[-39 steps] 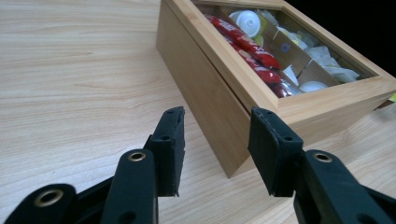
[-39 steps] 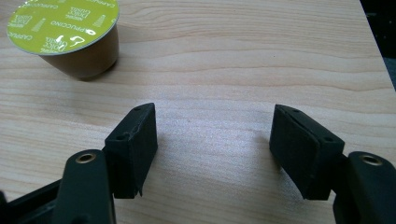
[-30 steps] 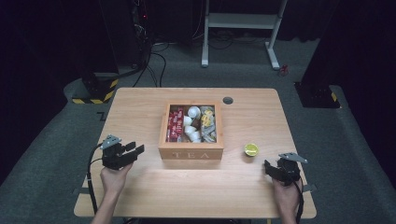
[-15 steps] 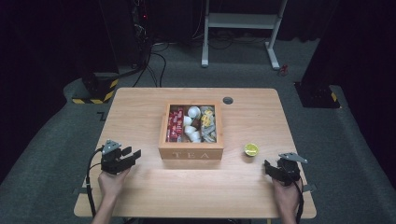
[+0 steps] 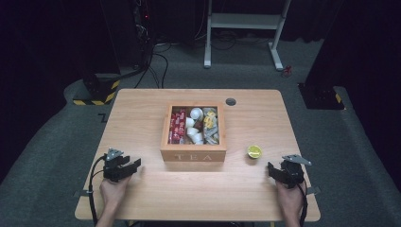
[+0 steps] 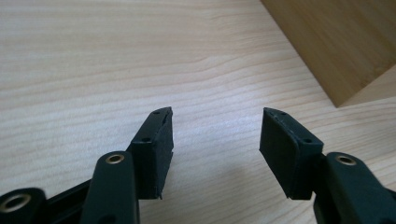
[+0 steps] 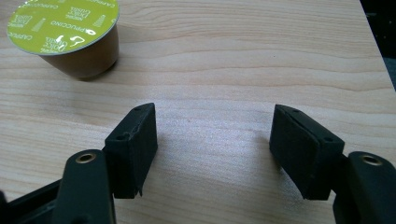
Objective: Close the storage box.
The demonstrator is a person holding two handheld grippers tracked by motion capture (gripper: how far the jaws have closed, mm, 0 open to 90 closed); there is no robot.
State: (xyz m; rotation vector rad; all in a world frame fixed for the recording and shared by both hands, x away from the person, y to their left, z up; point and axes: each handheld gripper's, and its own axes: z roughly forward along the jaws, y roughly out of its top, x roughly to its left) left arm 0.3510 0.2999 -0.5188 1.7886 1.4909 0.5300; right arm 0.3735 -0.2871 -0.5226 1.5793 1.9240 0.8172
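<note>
The left gripper is sitting at the desk's 8 o'clock, jaws gaping wide and empty. The right gripper, at 4 o'clock, is gaping empty too, the capsule lying near at its 11 o'clock beside the tea box.

A light wooden table carries an open wooden box lettered TEA on its near wall, packed with red sachets on its left side, white capsules in the middle and yellowish packets on the right. Apart from the box, off its right front corner, sits a lime-lidded coffee capsule, whose foil reads cappuccino in the right gripper view. Behind the table, on grey carpet, stand a white frame and a yellow-and-black striped base with dark cables nearby
</note>
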